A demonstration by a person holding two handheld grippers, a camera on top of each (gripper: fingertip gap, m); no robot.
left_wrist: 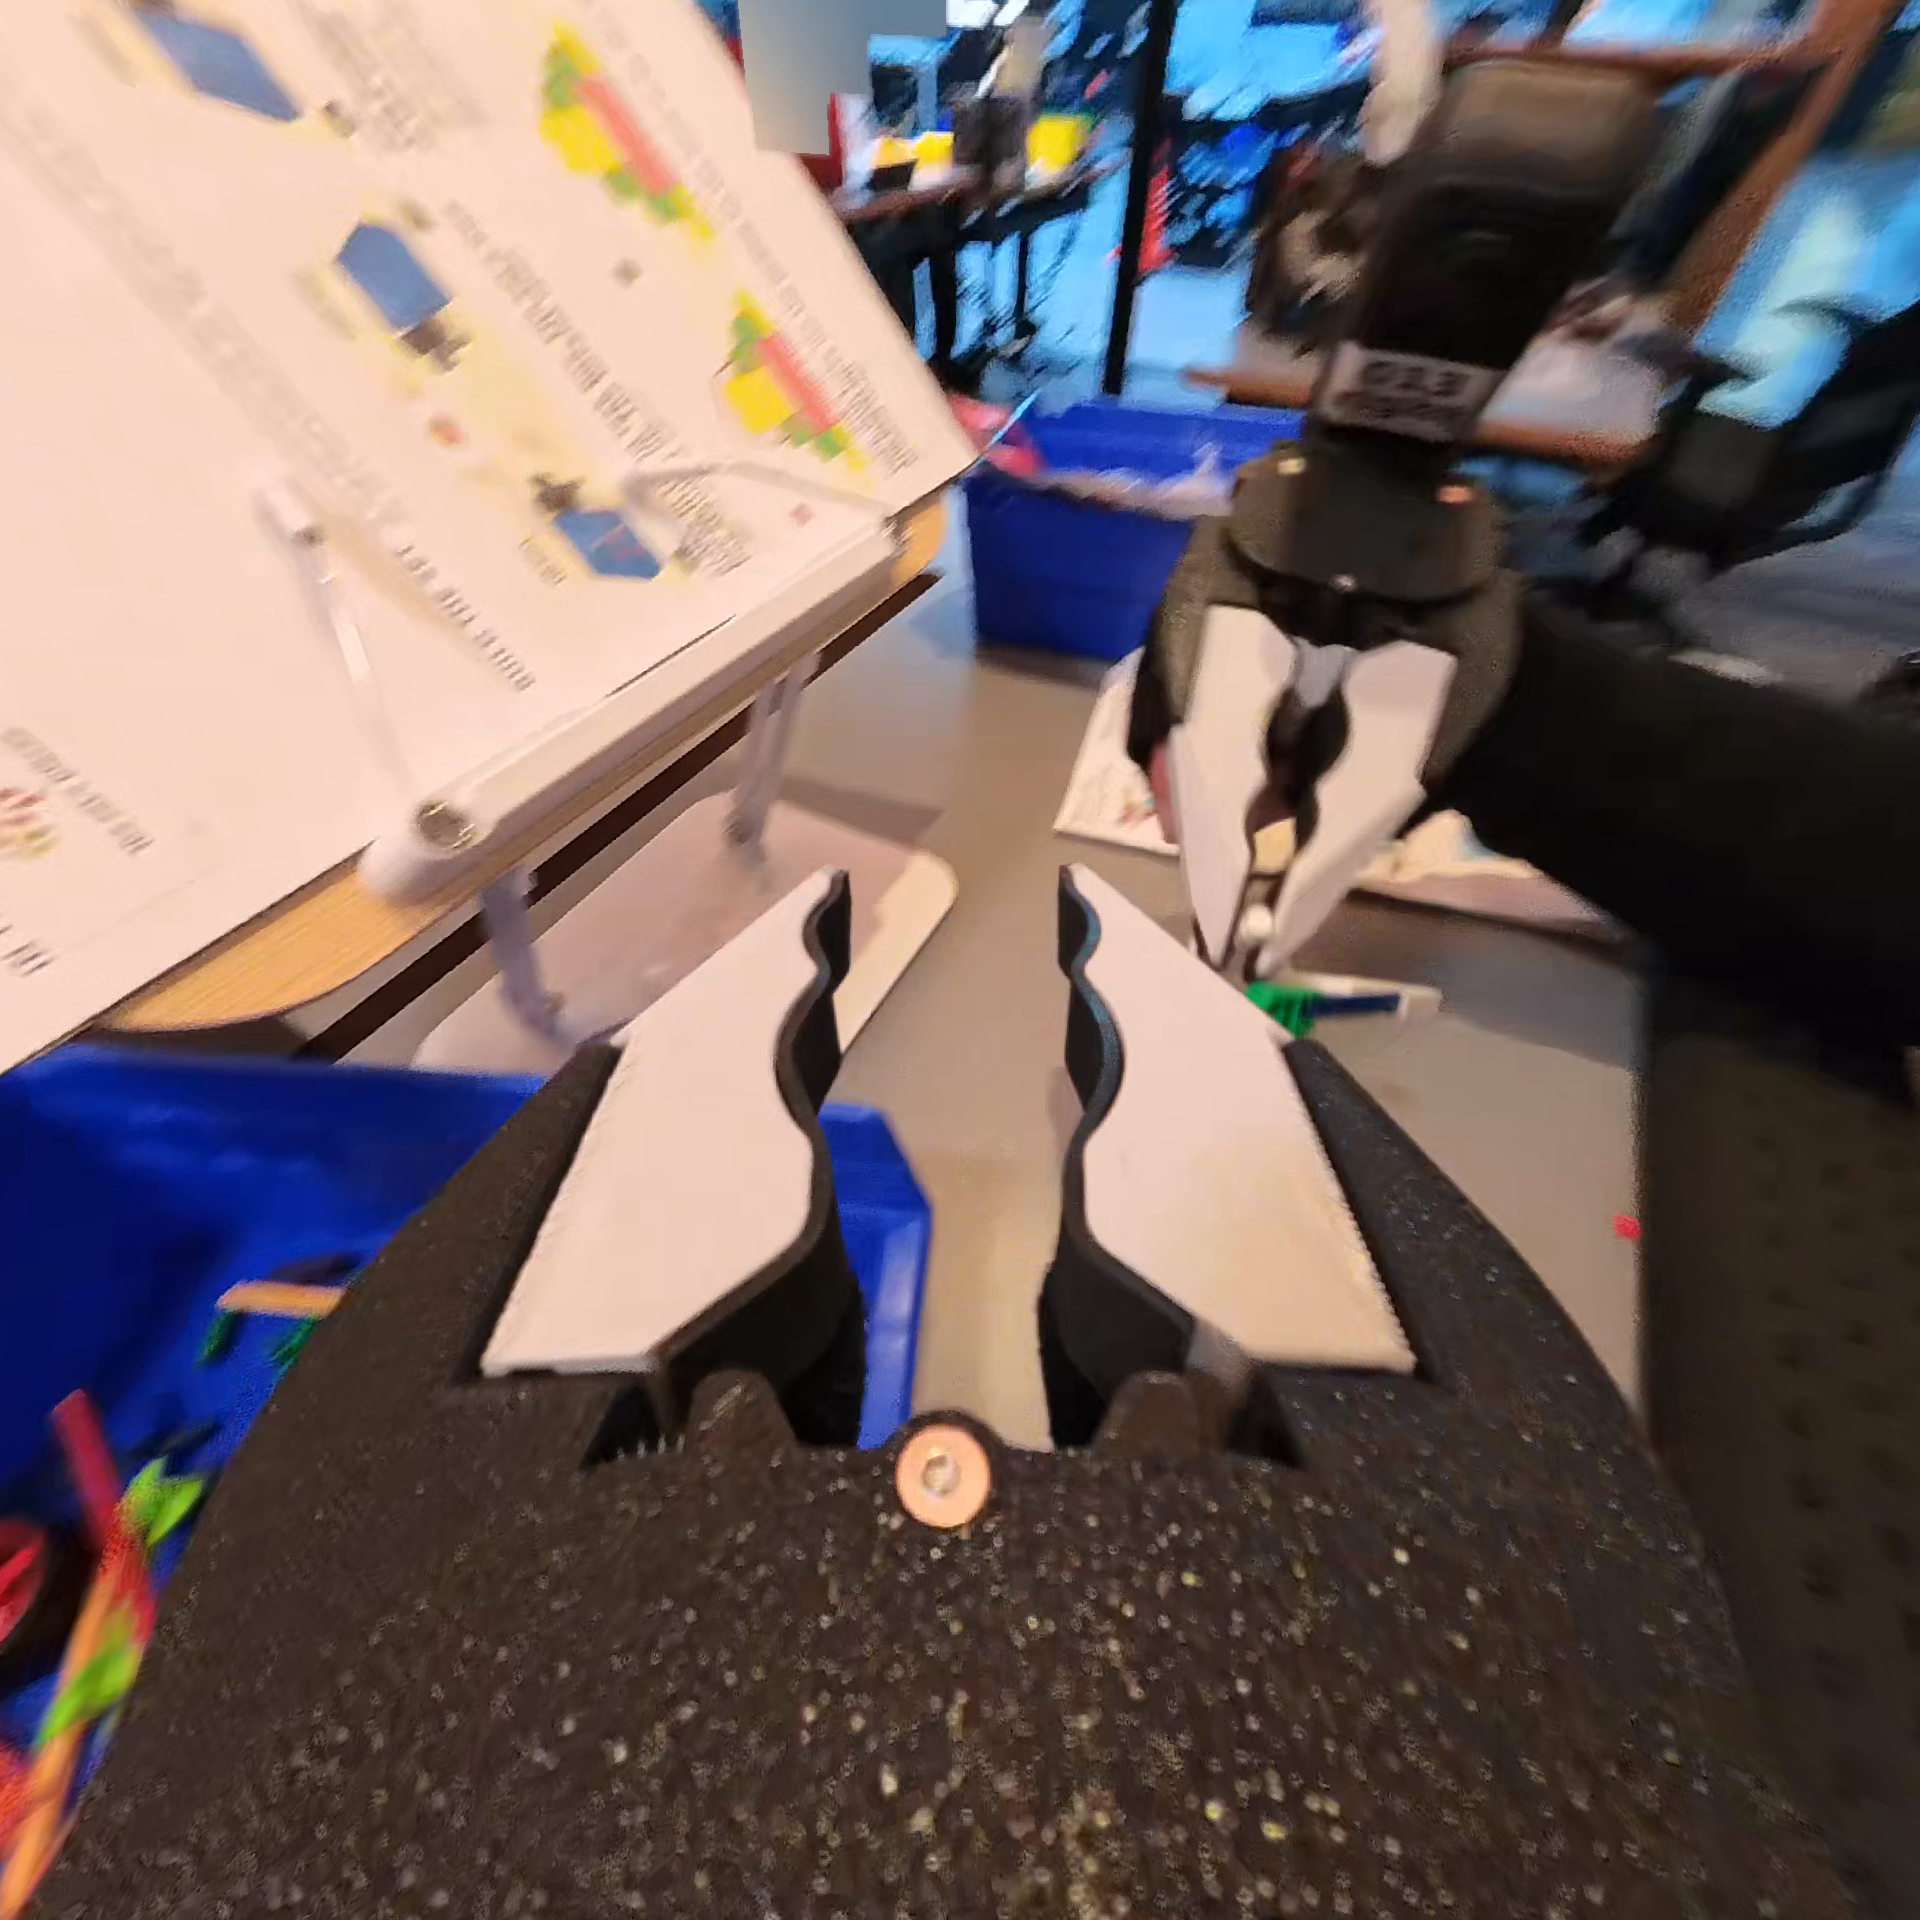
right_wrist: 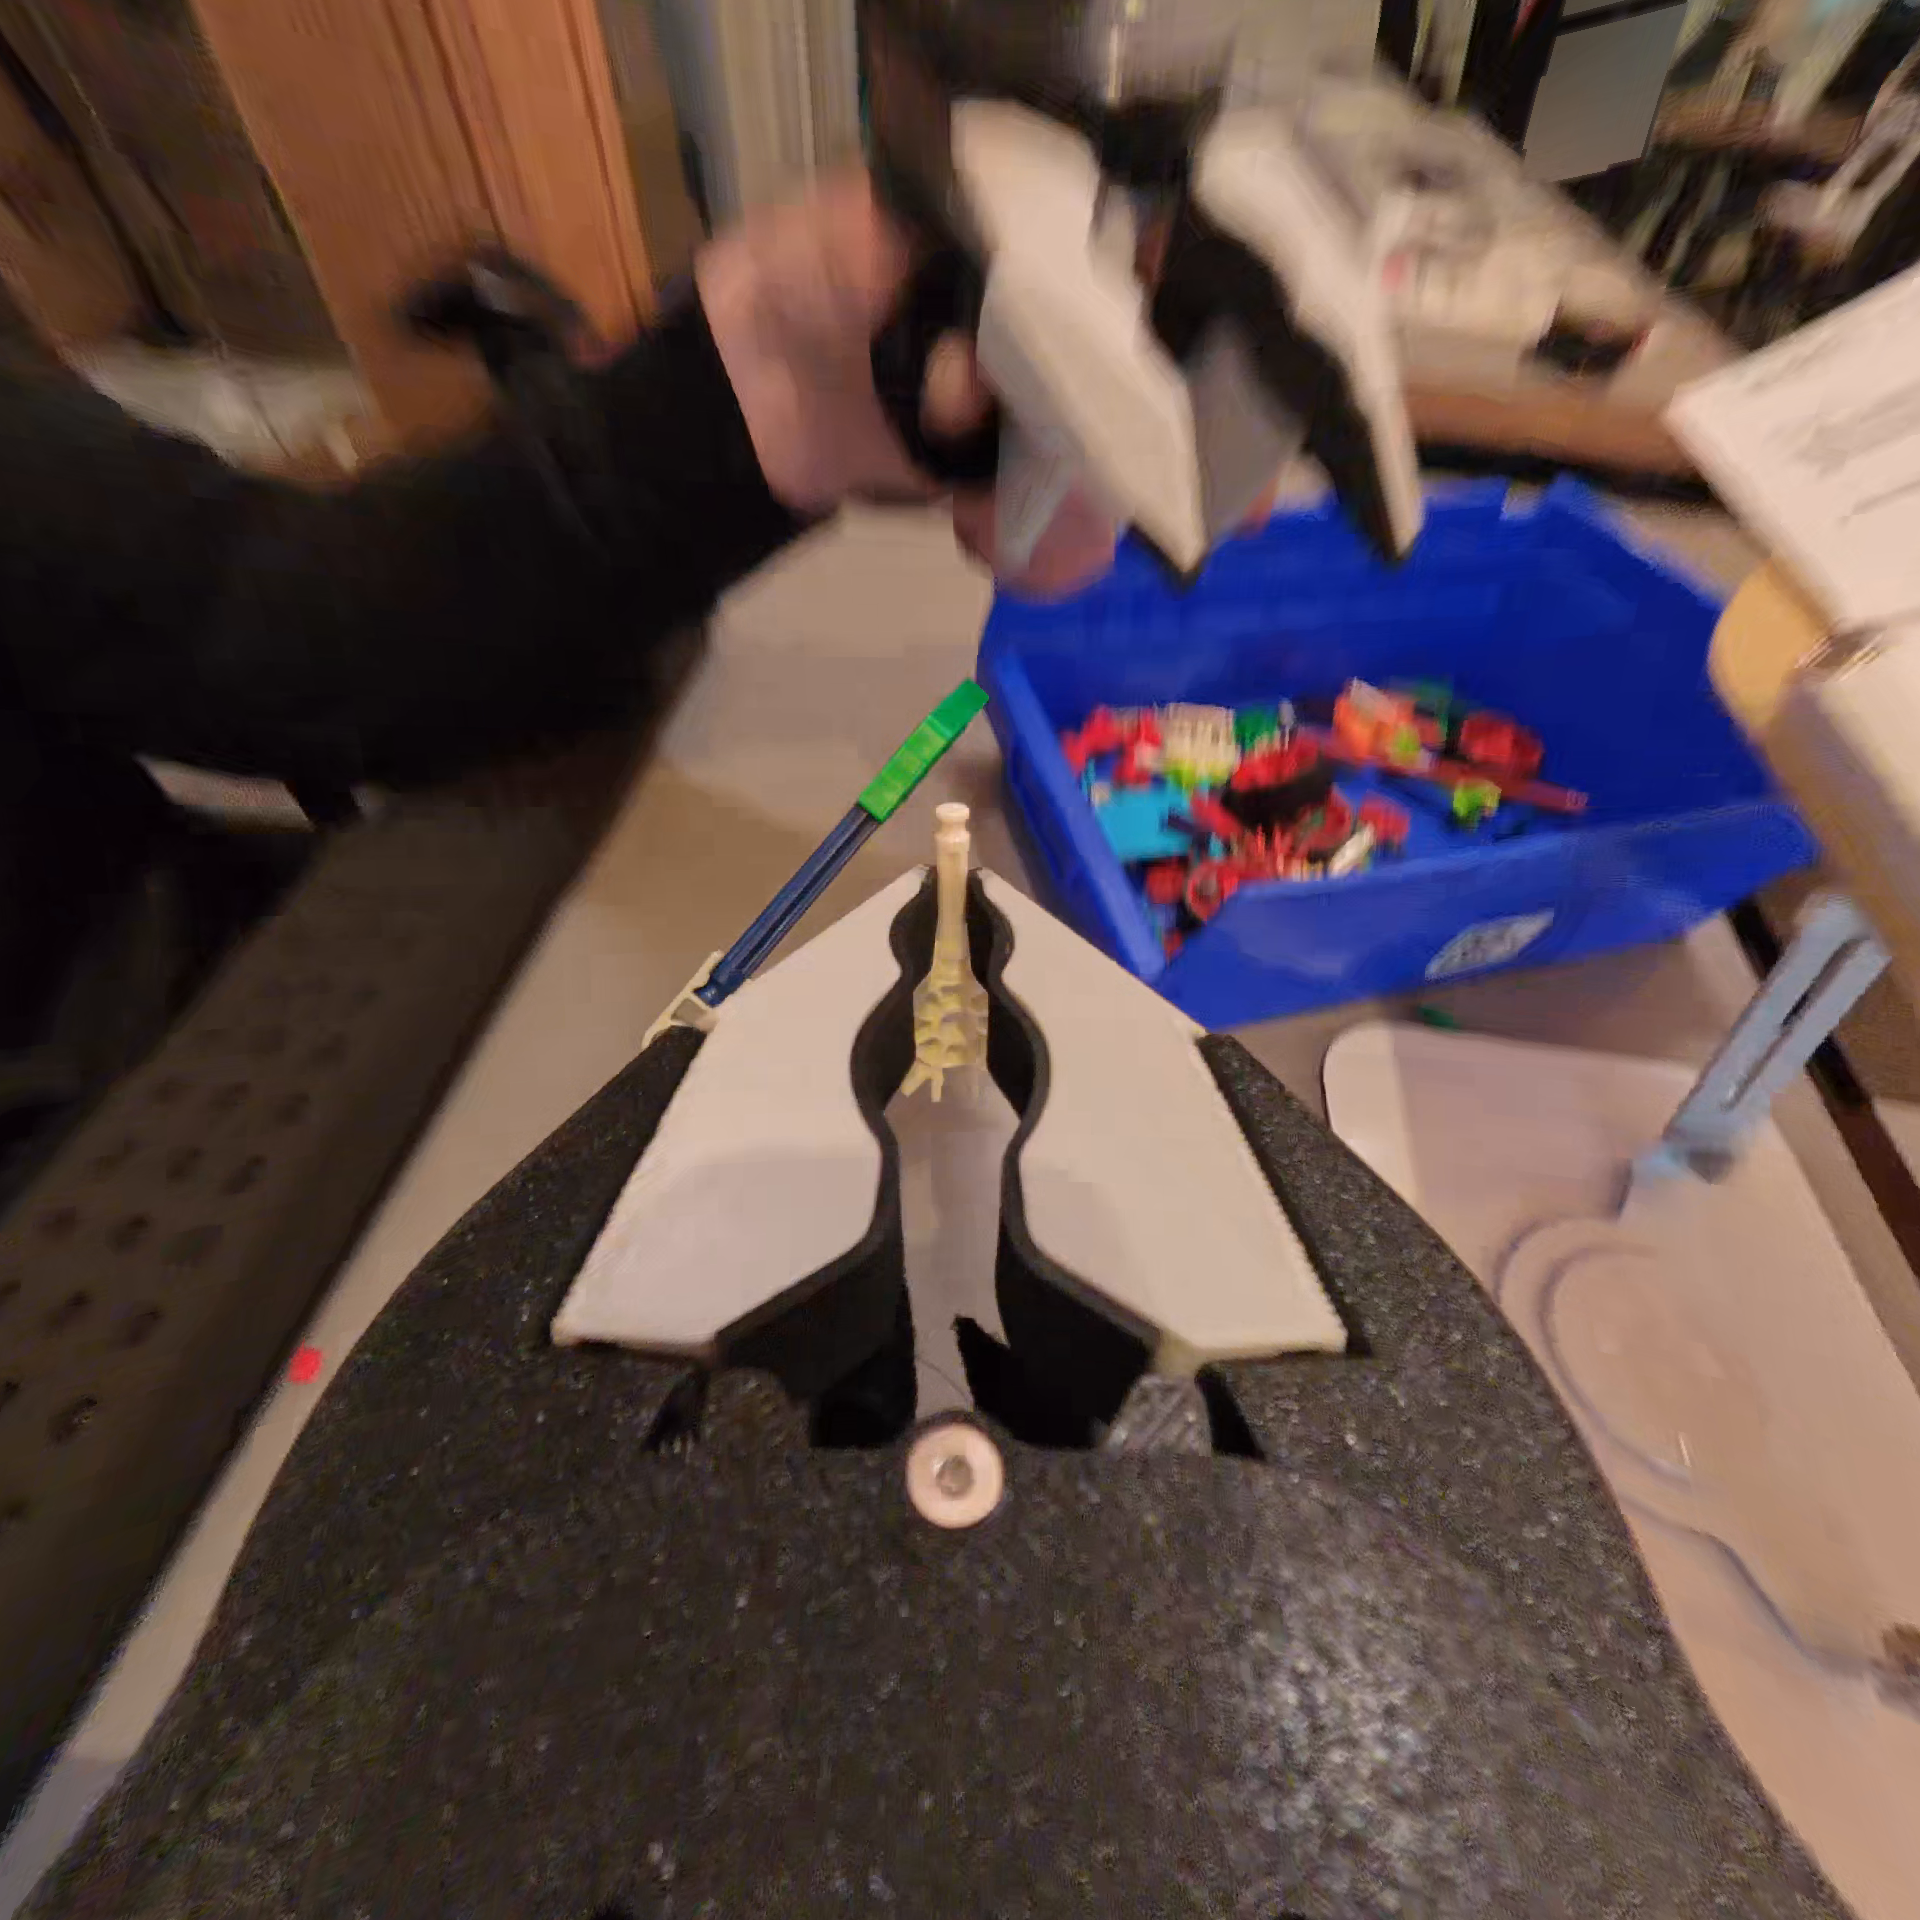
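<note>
The right gripper (right_wrist: 948, 883) pinches a thin cream rod (right_wrist: 948, 966). A blue and green stick (right_wrist: 862, 847) lies beside it. The blue bin (right_wrist: 1351, 935) holds colourful pieces.

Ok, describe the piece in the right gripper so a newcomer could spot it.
Left of the blue bin, the right gripper is shut on a pale cream rod. Unlike the blue rod with a green connector beside it, it has a spoked end.
</note>
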